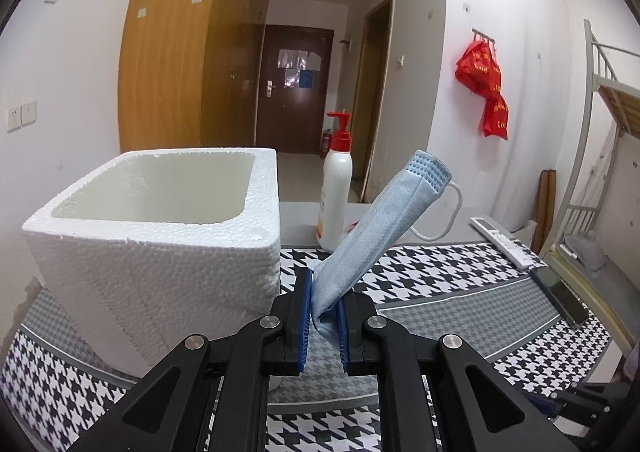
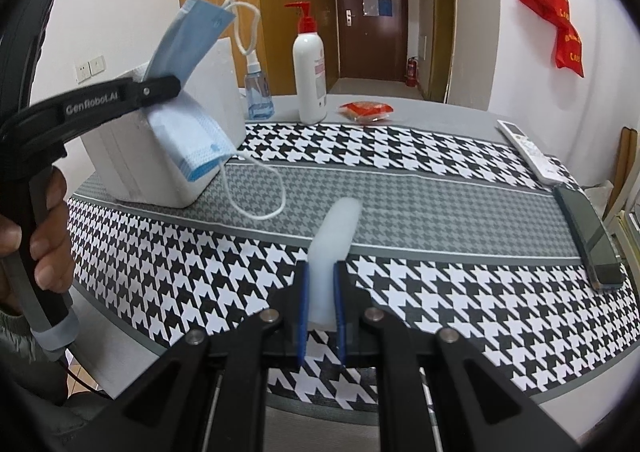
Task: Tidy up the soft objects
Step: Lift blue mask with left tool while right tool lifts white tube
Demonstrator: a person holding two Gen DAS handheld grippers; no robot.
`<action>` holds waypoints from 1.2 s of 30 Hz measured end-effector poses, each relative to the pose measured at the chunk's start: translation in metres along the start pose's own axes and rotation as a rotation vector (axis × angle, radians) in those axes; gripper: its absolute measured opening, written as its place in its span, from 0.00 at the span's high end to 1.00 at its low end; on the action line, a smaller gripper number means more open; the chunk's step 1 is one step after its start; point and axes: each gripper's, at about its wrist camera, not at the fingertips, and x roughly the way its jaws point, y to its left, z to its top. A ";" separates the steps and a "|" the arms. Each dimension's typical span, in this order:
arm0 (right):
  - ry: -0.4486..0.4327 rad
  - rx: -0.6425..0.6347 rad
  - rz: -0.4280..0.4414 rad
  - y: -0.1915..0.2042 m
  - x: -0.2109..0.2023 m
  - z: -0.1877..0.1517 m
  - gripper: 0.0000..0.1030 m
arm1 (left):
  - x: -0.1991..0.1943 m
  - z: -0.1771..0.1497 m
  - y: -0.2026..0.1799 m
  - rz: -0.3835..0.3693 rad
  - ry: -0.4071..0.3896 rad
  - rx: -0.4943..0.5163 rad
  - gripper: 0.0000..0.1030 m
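White walls enclose the room. A dark brown door (image 2: 370,18) closes the far end of a corridor. Left of the door stands a tall wooden wardrobe (image 1: 192,64); right of it red bags (image 1: 484,88) hang from wall hooks, and further right rises a metal bunk bed (image 1: 604,100).

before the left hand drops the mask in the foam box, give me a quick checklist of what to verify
1. Left hand-held gripper clamped on the blue face mask: ok.
2. Foam box open on top, no lid: ok.
3. Mask above the box opening: not ok, it is beside the box's right wall.
4. Ear loop free of the table: not ok, it appears to trail onto the houndstooth cloth.
5. Right hand-held gripper clear of the box, shut on a white foam piece: ok.
6. Box interior has room: cannot tell, the floor is hidden.
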 end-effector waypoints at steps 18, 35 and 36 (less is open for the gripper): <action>-0.082 0.022 0.033 -0.006 -0.015 0.011 0.86 | -0.017 0.000 -0.006 0.031 -0.006 0.021 0.88; -0.169 0.004 0.041 -0.007 -0.036 0.028 0.86 | -0.055 0.020 -0.015 0.033 -0.088 0.074 0.88; -0.177 0.002 0.041 -0.006 -0.037 0.030 0.86 | -0.057 0.021 -0.014 0.034 -0.093 0.076 0.88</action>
